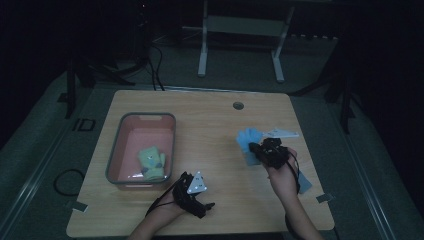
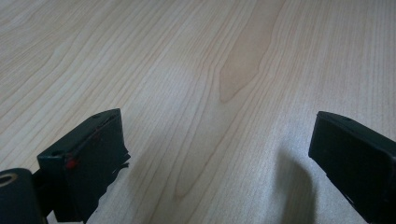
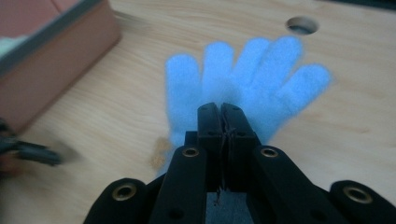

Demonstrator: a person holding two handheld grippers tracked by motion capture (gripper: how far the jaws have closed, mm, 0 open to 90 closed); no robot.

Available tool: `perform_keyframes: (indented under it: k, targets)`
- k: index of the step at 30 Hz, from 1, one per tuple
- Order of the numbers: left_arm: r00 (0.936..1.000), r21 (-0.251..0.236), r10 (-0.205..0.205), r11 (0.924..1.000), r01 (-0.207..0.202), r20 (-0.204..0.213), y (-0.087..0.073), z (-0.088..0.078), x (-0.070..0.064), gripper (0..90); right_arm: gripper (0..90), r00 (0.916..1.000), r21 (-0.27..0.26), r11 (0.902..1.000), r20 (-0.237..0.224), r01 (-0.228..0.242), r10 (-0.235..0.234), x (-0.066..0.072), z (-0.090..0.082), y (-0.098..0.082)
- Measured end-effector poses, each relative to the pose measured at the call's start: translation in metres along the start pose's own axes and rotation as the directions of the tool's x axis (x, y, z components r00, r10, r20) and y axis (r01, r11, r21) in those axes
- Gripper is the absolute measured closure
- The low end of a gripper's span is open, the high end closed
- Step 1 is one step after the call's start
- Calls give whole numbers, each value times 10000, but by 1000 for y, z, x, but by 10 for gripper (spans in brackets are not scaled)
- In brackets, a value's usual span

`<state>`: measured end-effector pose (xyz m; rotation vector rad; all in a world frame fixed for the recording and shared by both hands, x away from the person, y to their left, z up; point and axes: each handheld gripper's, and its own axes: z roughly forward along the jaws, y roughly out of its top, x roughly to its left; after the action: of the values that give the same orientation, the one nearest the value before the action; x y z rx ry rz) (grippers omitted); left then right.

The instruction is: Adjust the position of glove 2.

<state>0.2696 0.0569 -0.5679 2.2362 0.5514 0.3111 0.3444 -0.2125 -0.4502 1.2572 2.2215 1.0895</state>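
Note:
A light blue glove hangs spread out, fingers pointing away, in front of my right gripper, whose two jaws are pressed together on the glove's cuff end. From above, the right gripper holds the blue glove over the right half of the wooden table. My left gripper rests near the table's front edge. Its jaws stand wide apart in the left gripper view, with bare wood between them.
A pink bin with a grey rim stands on the left half of the table with green gloves inside. Another blue piece lies by the right forearm. A round cable hole sits near the far edge.

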Motion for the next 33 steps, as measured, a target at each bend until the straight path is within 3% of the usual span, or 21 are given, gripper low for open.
perform_keyframes:
  k: [2,8,10,12,13,15,20,27,33]
  targets:
    - [10000,-32,3,10000,-3,8,0,0,1,41,874,10000,43,9999,-20,-92,92,7,2,-4]
    - [10000,-4,-22,10000,22,50,-1,0,1,41,873,9955,278,9952,-61,-939,941,24,19,-25]
    - [10000,29,11,10000,-11,38,-1,0,1,41,874,9957,445,9950,245,-898,888,30,27,-32]
    - [10000,4,5,10000,-5,64,-1,0,1,41,873,9942,524,9930,212,-1062,1052,34,33,-37]
    - [10000,7,6,10000,-6,57,-1,-1,1,41,873,9947,548,9942,492,-928,901,37,36,-40]
    - [10000,-44,-26,10000,27,85,-1,-1,1,41,873,9928,721,9906,381,-1159,1134,38,44,-45]
    - [9999,-6,-1,10000,1,104,-1,-1,1,41,866,9879,1054,9836,658,-1466,1402,44,64,-56]
    - [9999,7,93,10000,-93,123,-2,-1,0,41,807,9880,1325,9813,857,-1394,1288,46,81,-64]
    - [9999,-2,84,10000,-84,140,-2,-1,1,41,672,9927,1135,9871,550,-1127,1070,45,73,-58]
